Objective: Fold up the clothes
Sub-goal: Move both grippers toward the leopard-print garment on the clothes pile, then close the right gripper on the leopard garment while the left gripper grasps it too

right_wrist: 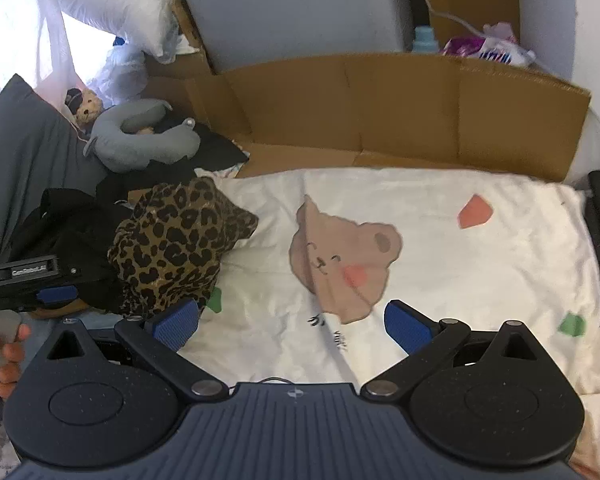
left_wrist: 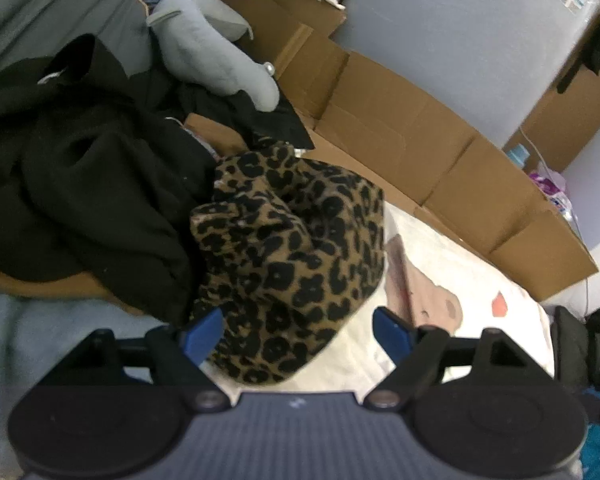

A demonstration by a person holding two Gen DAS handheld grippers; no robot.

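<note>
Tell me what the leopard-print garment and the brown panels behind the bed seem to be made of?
The leopard-print garment looks like soft, matte woven or fleecy fabric: it slumps in loose folds without shine, though the exact fibre is unclear. The brown panels look like plain corrugated cardboard: flat, dull tan sheets with straight creases and flap edges.

daylight fr window (right_wrist: 4, 32), upper left | soft blur | fisheye edges bent, dark corners

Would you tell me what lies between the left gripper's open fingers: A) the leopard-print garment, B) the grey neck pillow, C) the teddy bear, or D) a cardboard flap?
A: in the left wrist view the leopard-print garment sits bunched between the left gripper's spread blue fingers.
</note>
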